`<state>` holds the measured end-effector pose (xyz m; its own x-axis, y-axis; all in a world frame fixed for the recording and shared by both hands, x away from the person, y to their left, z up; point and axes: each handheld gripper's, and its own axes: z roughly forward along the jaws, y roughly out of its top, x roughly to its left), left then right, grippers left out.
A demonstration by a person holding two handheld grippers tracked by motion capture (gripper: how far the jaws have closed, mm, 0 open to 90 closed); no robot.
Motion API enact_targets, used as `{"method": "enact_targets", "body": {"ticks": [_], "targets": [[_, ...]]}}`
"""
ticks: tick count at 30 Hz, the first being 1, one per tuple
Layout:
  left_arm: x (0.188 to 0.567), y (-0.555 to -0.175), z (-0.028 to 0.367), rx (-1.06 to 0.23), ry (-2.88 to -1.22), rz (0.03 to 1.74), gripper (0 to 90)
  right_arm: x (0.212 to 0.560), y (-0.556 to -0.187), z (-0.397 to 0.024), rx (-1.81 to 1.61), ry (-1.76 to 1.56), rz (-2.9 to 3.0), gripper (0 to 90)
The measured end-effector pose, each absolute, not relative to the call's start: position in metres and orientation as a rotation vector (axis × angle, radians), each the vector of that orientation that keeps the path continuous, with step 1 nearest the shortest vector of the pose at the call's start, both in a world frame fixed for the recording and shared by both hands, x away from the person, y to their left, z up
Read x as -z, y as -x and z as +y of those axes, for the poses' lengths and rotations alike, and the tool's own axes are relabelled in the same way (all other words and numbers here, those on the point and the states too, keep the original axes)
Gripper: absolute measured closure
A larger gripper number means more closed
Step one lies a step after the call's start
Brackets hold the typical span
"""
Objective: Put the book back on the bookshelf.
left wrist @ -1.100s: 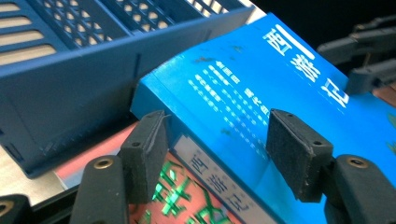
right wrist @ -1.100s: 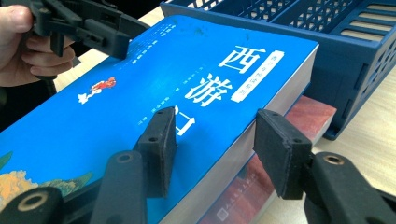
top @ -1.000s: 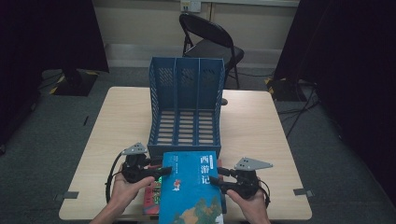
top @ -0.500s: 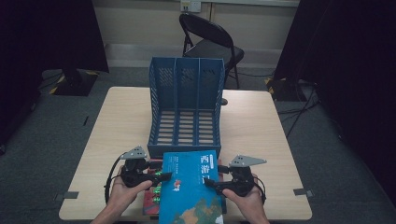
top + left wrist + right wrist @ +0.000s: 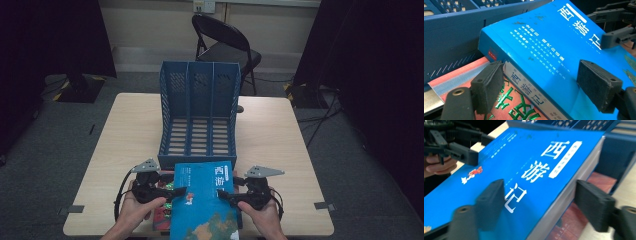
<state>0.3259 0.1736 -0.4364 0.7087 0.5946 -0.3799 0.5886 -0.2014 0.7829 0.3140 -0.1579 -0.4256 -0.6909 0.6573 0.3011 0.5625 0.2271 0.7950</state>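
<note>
A thick blue book (image 5: 205,205) with white Chinese characters lies tilted on a red book (image 5: 161,215), its far edge at the front lip of a blue three-slot file rack (image 5: 200,85). My left gripper (image 5: 176,192) straddles the blue book's spine (image 5: 531,87). Its jaws have just been opening: one pad (image 5: 487,86) beside the spine over the red book (image 5: 516,105), the other above the cover. My right gripper (image 5: 223,195) straddles the page edge (image 5: 564,202); its jaws have just been closing, with a gap still beside the lower pad (image 5: 594,205).
The rack stands mid-table on the light wooden table (image 5: 135,130), its open slots facing me. A black folding chair (image 5: 225,45) stands beyond the far edge. Bare tabletop lies on both sides of the rack. Dark curtains hang at both sides of the room.
</note>
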Motion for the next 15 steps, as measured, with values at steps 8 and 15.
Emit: {"method": "enact_targets", "body": {"ticks": [8, 15], "targets": [[0.437, -0.326, 0.175, -0.008, -1.869, 0.917, 21.8, 0.415, -0.302, -0.162, -1.557, -1.185, 2.326, 40.7], [0.438, -0.326, 0.175, 0.008, -1.860, 0.923, 21.8, 0.414, -0.303, -0.160, -1.558, -1.192, 2.346, 42.2]]}}
